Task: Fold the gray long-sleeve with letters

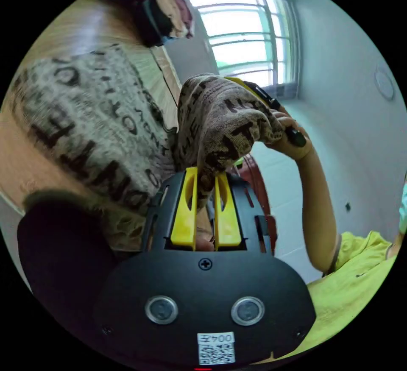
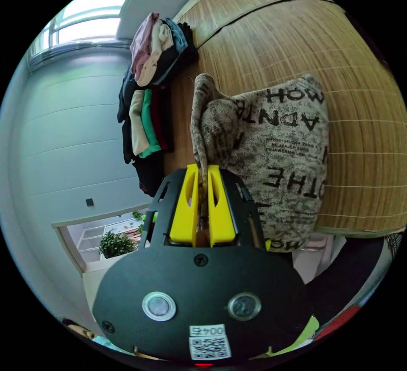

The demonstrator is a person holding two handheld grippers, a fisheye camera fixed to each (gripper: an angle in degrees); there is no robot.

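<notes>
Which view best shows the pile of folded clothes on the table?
The right gripper view: the pile lies in full sight at the table's far edge, with pink, green and dark pieces distinct. The left gripper view catches just a blurred part of it near the window.

Long-sleeve [image 2: 280, 154] on table [image 2: 364, 91], clothes pile [image 2: 148, 104] beside.
</notes>
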